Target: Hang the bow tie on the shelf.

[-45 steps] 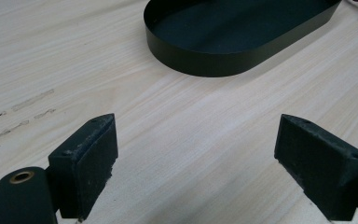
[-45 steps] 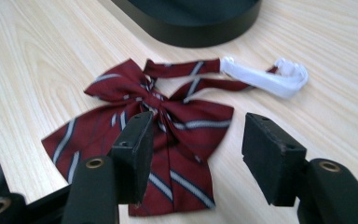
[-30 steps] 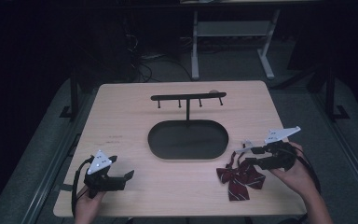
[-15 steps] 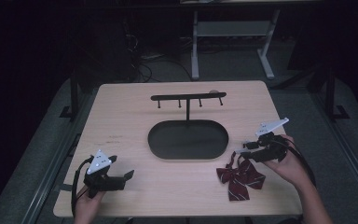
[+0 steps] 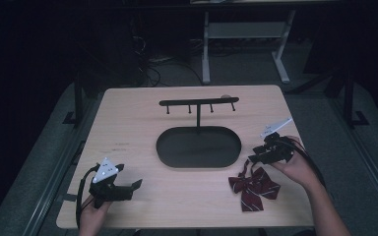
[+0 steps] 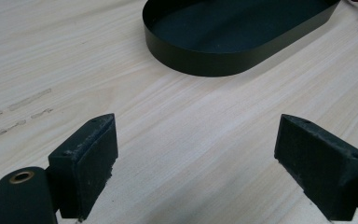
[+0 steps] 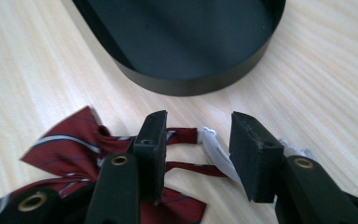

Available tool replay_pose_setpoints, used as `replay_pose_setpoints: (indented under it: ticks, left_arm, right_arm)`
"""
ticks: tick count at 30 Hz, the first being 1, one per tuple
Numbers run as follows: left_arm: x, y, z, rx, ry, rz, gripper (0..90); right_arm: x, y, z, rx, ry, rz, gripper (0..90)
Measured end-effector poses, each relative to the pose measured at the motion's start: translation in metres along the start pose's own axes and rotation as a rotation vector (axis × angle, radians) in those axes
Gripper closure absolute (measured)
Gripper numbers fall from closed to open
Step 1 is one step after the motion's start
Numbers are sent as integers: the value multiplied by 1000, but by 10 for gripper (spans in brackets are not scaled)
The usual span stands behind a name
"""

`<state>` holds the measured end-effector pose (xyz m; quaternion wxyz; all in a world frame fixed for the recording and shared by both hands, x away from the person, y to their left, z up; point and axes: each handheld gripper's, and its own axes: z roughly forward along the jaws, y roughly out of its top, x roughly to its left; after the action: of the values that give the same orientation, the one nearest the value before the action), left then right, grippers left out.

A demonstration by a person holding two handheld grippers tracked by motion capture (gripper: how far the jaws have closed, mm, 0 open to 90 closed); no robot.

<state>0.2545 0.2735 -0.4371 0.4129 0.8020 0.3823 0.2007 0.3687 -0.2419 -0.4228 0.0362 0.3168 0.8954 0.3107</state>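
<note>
At the lower right of the high view, our right tongs (image 5: 254,158) hover over the strap of a maroon striped bow tie (image 5: 254,186) lying on the table (image 5: 128,128). Their jaws have just been closing, the strap between them, unpinched. Our left tongs (image 5: 134,184), lower left, are spread wide and empty.
</note>
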Motion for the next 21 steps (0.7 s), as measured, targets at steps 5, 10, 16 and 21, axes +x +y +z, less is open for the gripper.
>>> replay_pose_setpoints:
  ticks: [5, 10, 16, 21]
  left_arm:
    - [-1, 0, 1, -3, -1, -4, 130]
    - [-1, 0, 1, 1, -1, -1, 130]
    - [-1, 0, 1, 2, -2, -1, 130]
    - [-1, 0, 2, 3, -1, -4, 130]
  right_arm:
    - [-7, -1, 8, 21, -9, 3, 595]
    - [-12, -2, 16, 53, -19, -1, 632]
    - [-14, -4, 23, 85, -18, -3, 677]
    - [-14, -5, 27, 102, -9, -14, 782]
